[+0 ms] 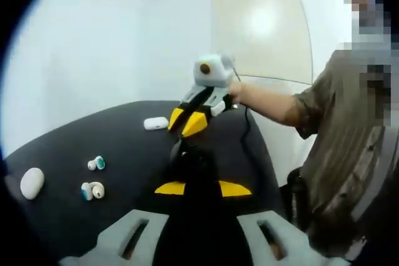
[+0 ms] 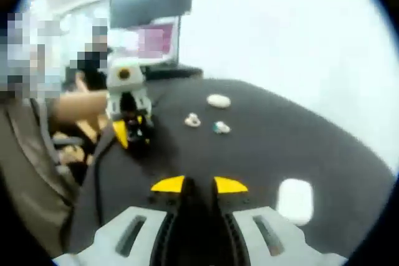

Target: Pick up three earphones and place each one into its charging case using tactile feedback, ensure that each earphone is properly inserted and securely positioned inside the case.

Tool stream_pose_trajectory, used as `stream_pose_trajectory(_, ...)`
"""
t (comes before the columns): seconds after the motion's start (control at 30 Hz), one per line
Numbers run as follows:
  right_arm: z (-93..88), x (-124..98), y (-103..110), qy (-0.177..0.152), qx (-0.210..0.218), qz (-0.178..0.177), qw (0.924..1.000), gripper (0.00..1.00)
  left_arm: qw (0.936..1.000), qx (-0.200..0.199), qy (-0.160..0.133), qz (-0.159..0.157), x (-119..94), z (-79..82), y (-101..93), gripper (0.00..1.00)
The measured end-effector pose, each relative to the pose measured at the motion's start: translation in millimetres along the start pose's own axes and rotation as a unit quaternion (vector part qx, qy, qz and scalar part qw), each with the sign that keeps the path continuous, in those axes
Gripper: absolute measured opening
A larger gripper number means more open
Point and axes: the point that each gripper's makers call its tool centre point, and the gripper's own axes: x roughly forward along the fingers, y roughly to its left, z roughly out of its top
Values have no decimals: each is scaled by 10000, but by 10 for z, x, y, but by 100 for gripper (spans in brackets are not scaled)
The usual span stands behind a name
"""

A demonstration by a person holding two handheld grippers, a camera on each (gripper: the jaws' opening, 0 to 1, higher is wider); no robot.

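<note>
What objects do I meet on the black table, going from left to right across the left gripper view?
White case → earphone pair → second earphone pair → second white case → right gripper, held by a person's hand.

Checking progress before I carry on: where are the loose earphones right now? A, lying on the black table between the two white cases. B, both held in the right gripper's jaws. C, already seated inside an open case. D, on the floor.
A: two earphones lie on the black table, with one white case on one side and another white case on the other.
</note>
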Motion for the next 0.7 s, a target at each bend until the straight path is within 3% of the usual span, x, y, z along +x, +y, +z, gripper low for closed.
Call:
stream_pose_trajectory(0.33,-12,220,142,-462,171,540,9973,12,10000,-15,5,-11,39,15,-80,14)
stream_pose_trajectory(0.47,33,169,137,-550,231,494,9970,12,9999,119,-11,56,56,21,-125,14)
stream_pose_trajectory(0.57,230,107,211,-1033,465,438,9926,12,9999,106,-1,69,56,17,-82,14)
stream_pose_trajectory(0.63,410,83,262,-1289,309,135,9911,12,10000,65,9,52,54,14,-82,14)
stream_pose_trajectory(0.7,532,106,378,-1261,-548,-206,9903,12,10000,42,15,21,52,8,-97,14)
